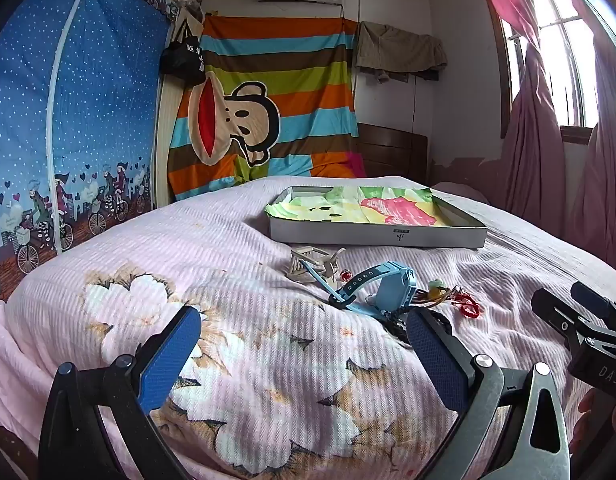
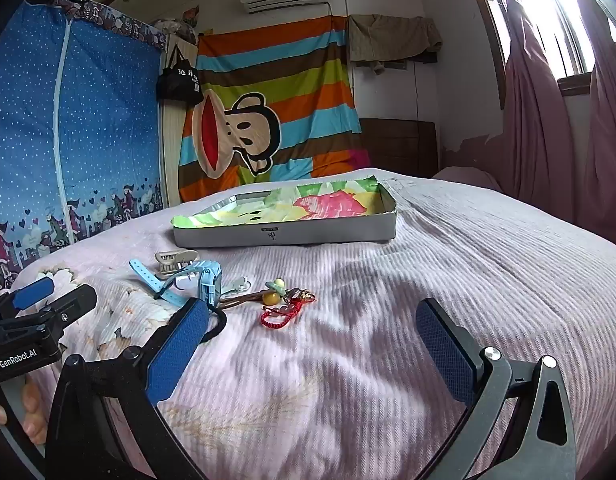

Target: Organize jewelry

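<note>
A small pile of jewelry lies on the pink bedspread in front of a shallow grey tray [image 1: 377, 237] [image 2: 292, 235] lined with colourful paper. The pile holds a light blue watch [image 1: 391, 285] [image 2: 206, 278], a beige hair claw [image 1: 311, 266] [image 2: 174, 261], a red cord bracelet [image 1: 469, 307] [image 2: 278, 316], a beaded piece with a yellow bead [image 2: 272, 298] and a black hair tie [image 2: 216, 326]. My left gripper [image 1: 304, 328] is open and empty, just short of the pile. My right gripper [image 2: 313, 322] is open and empty, to the right of the pile.
The bed ends near the striped monkey cloth [image 1: 264, 112] and a blue wardrobe cover [image 1: 68, 120] on the left. Pink curtains [image 2: 547, 120] hang by the window at the right. A dark headboard [image 1: 391, 152] stands behind the tray.
</note>
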The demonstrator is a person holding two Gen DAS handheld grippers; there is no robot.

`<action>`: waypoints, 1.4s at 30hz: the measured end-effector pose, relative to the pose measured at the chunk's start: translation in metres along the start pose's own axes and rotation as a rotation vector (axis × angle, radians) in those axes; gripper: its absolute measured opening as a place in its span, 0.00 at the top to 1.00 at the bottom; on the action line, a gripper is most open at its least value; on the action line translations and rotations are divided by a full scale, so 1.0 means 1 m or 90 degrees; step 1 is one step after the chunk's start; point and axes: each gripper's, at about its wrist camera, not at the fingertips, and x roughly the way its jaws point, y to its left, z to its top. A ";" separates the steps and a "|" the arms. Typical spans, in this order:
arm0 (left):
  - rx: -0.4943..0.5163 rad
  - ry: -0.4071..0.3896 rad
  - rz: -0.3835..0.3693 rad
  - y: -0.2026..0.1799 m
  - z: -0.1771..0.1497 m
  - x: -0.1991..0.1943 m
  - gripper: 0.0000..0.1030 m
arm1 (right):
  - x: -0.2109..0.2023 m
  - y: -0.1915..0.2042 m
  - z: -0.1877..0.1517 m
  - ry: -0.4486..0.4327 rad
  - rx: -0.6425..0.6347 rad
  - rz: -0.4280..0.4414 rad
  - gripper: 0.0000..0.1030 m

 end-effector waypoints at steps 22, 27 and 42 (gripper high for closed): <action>-0.001 0.001 0.000 0.000 0.000 0.000 0.00 | 0.000 -0.001 0.000 -0.005 0.000 0.000 0.01; -0.001 0.000 0.000 0.000 0.000 0.000 0.00 | 0.000 0.001 -0.001 -0.003 0.000 0.003 0.01; 0.002 -0.005 -0.017 0.000 0.005 0.003 0.00 | 0.003 0.002 0.004 -0.013 -0.020 0.025 0.01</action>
